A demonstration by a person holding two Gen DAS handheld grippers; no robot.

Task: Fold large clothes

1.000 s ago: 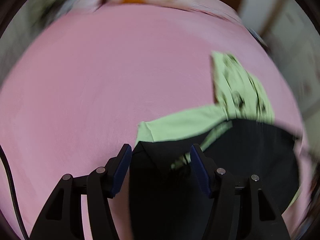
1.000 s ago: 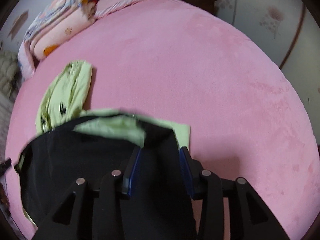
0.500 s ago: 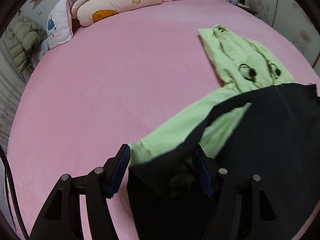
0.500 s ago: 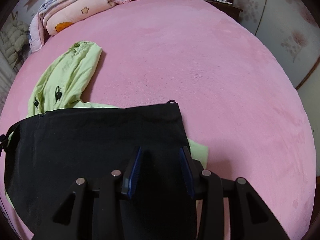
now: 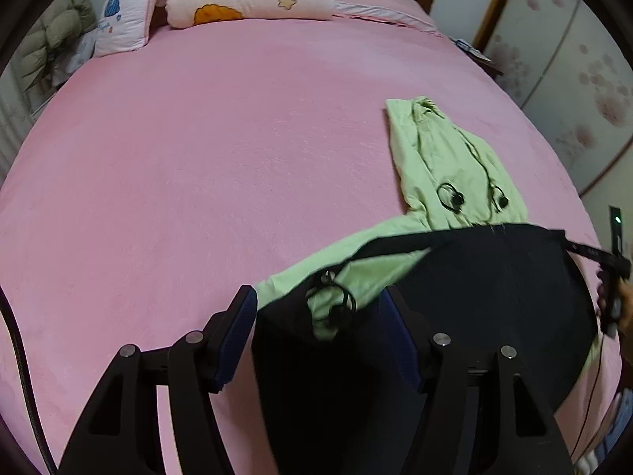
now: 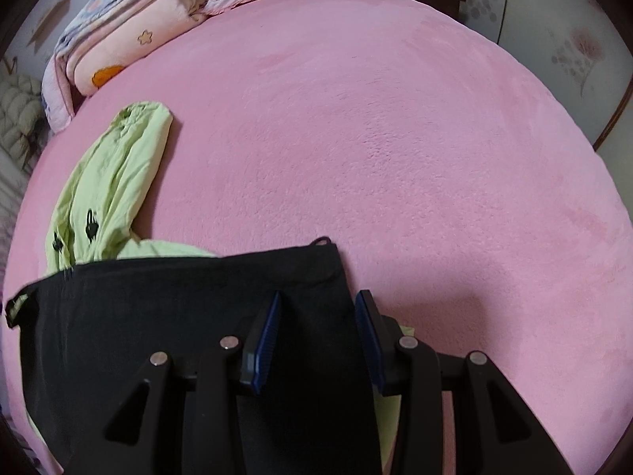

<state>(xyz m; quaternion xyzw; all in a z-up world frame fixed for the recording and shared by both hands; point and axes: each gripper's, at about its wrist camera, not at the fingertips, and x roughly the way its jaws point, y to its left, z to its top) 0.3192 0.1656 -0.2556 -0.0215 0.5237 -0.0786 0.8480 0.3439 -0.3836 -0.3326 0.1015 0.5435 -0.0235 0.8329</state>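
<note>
Since half a second ago black fabric (image 5: 494,277) has settled flatter over the green hooded garment (image 5: 443,158) on the bed (image 5: 198,158); left tongs (image 5: 316,316) are opening around its corner, right tongs (image 6: 316,316) straddle its edge, grip unclear, likely to keep the fold taut.

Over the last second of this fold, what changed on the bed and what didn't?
The black panel was brought over the green jacket's body and laid flat; its far edge now lies straight. The left gripper is opening around the fabric. The hood end and the pink bed are unchanged.

Black cloth (image 6: 178,308) over pale green jacket (image 5: 443,158) on pink bedspread (image 6: 395,138)
</note>
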